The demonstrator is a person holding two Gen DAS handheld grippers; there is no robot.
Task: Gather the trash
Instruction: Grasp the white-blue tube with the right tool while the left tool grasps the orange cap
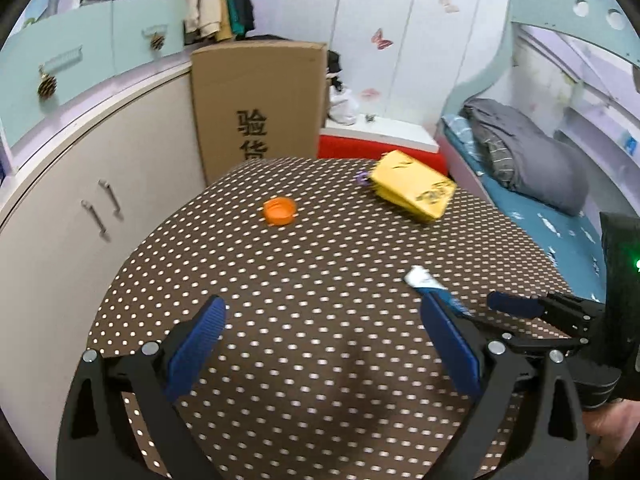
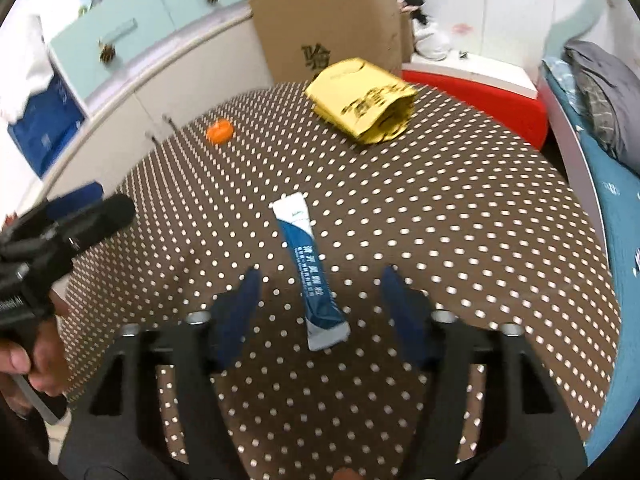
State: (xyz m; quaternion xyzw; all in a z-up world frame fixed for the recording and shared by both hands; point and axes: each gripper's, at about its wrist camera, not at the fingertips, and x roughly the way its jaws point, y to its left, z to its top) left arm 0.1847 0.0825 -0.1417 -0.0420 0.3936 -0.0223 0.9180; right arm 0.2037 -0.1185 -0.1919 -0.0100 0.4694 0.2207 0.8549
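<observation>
Dotted table (image 2: pixel 440 220) bears sachet (image 2: pixel 310 272), lengthwise between open right gripper (image 2: pixel 320 304); seemingly untouched.

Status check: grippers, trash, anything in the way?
Left gripper open, empty. Right gripper open, straddling blue sachet on table. Orange cap, yellow bag farther back. Nothing blocking.

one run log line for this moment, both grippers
left gripper: open, empty | right gripper: open, straddling blue sachet | orange cap, yellow bag: on table
</observation>
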